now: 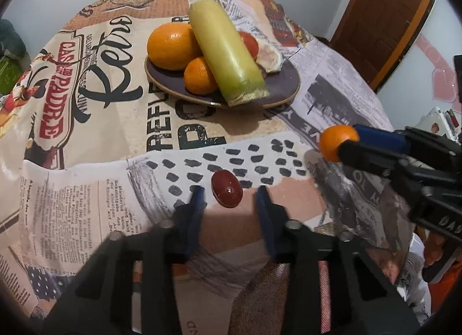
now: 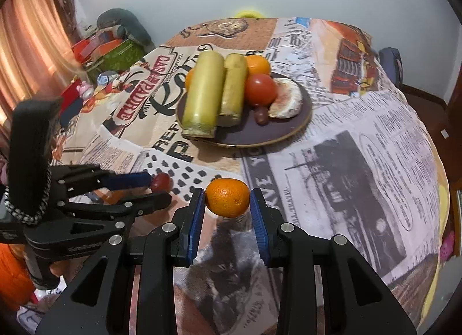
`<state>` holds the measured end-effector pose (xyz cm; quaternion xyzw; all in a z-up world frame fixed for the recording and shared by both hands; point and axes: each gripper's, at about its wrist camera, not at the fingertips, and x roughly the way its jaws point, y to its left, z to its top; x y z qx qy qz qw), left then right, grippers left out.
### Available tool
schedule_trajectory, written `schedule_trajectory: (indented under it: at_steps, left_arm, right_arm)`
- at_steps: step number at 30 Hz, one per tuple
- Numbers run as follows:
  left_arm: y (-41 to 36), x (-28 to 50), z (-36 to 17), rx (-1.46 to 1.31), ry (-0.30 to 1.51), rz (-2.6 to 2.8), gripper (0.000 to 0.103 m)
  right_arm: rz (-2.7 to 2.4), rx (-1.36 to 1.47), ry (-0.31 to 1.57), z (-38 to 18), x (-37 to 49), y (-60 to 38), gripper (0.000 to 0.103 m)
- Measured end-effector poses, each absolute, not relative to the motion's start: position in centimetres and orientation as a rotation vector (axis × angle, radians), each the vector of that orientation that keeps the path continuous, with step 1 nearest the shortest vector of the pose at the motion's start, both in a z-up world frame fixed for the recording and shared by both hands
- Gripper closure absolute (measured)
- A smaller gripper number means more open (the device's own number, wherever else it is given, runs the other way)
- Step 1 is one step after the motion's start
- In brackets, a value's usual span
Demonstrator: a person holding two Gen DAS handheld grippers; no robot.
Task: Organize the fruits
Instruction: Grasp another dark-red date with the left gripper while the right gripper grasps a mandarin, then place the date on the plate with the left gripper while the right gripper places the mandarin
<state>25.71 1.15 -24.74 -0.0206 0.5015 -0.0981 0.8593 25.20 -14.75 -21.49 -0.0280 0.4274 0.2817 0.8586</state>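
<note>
A dark red grape (image 1: 226, 192) lies on the printed tablecloth between the blue pads of my left gripper (image 1: 229, 193). A gap shows on each side of it, so the gripper is open. My right gripper (image 2: 227, 202) is shut on a small orange (image 2: 227, 197) and holds it just above the cloth, right of the grape (image 2: 161, 182). The left wrist view shows that orange (image 1: 336, 142) in the right gripper (image 1: 346, 141) at right. Farther back, a dark plate (image 2: 260, 135) carries two pale green cane pieces (image 2: 206, 95), oranges (image 1: 170, 46), a tomato (image 2: 260, 89) and another grape (image 2: 261, 115).
The round table's cloth (image 2: 346, 161) drops off at the right and near edges. A wooden door (image 1: 384, 17) stands behind at right. Boxes and cushions (image 2: 115, 46) are piled by a curtain (image 2: 29, 46) at left. The left gripper (image 2: 160, 189) sits close beside the right one.
</note>
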Motion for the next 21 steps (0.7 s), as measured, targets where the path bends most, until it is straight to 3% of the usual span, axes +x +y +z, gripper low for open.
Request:
schedule_trajectory:
  at_steps: [3, 17, 21]
  left_arm:
    - [1.5, 25.9, -24.8, -0.06, 1.051, -0.201, 0.084]
    - [2.3, 25.2, -23.6, -0.074, 1.008, -0.201, 0.085]
    - [2.2, 24.9, -23.0, -0.064, 0.994, -0.208, 0.085]
  right_arm:
    - [0.596, -0.043, 0.903, -21.6, 25.4, -15.0, 0.074]
    - [0.562, -0.061, 0.886, -21.7, 25.8, -15.3, 0.074]
    - [0.554, -0.016, 0.937, -22.7, 25.9, -17.0, 0.061]
